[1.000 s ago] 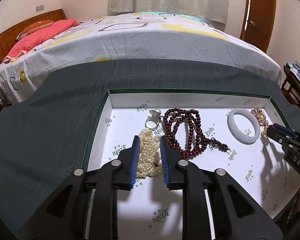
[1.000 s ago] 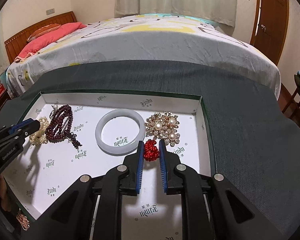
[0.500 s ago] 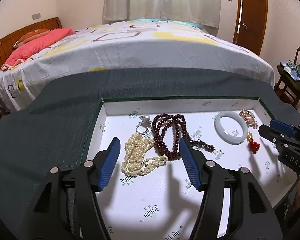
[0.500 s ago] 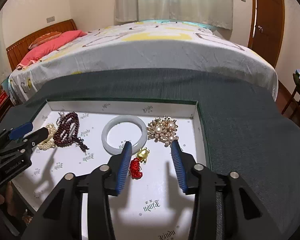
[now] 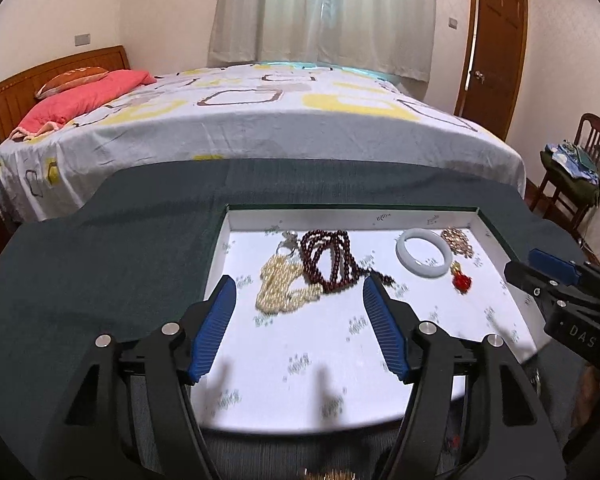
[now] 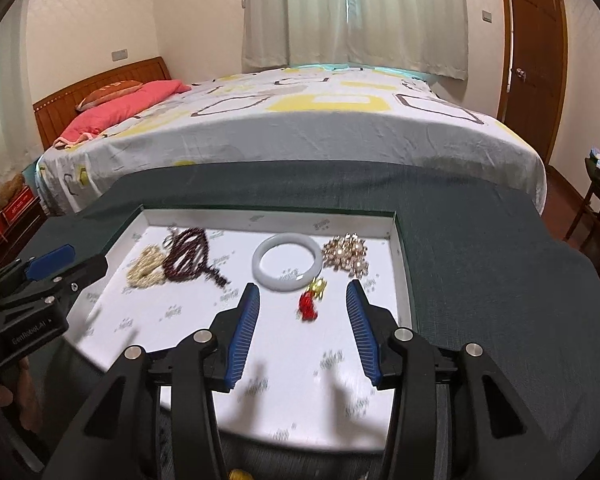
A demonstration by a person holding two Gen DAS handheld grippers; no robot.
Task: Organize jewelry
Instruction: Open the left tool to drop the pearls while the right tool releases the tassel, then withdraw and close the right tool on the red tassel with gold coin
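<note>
In the white tray, the pearl strand lies toward the left wall, released from the left gripper, which stands apart; the red charm lies near the right wall, between the right gripper's spread, untouching jaws, apparently sorted.

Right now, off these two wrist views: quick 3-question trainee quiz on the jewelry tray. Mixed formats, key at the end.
1. True or false: the left gripper is clamped on the pearl strand.
2. Which piece lies nearest the right gripper? A) white bangle B) red charm C) dark red beads
3. Fill in: all the jewelry lies inside the white ____.

Key: 1 false, both grippers are open and hold nothing. 2 B. 3 tray.
</note>
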